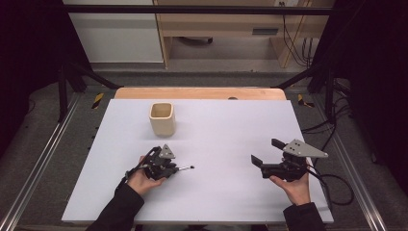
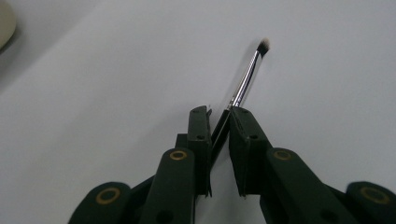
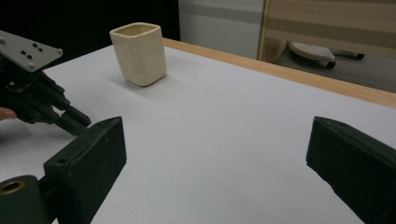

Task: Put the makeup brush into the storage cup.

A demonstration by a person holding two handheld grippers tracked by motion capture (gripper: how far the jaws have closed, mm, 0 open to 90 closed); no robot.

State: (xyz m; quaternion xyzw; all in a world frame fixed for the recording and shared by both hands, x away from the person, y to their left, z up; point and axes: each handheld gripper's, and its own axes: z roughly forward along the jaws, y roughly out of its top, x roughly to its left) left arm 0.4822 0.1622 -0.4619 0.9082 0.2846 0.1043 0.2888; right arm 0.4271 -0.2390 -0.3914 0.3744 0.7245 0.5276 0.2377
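Note:
A thin brush (image 1: 186, 168) with a silver ferrule and a dark tip lies low over the white table, pointing right. My left gripper (image 1: 174, 169) is shut on its black handle. In the left gripper view the brush (image 2: 247, 77) runs out from between the jaws of the left gripper (image 2: 219, 114), its bristles ahead and to the right. A cream square cup (image 1: 161, 119) stands upright behind the left hand, and also appears as the cup (image 3: 138, 54) in the right gripper view. My right gripper (image 1: 265, 151) is held at the right, open with nothing between its jaws (image 3: 215, 140).
The white board (image 1: 216, 192) covers a wooden table whose edge (image 1: 199, 93) shows at the back. A black cable (image 1: 337, 187) trails off the right side. Dark frame posts stand at both back corners. The left gripper (image 3: 70, 119) shows far left in the right gripper view.

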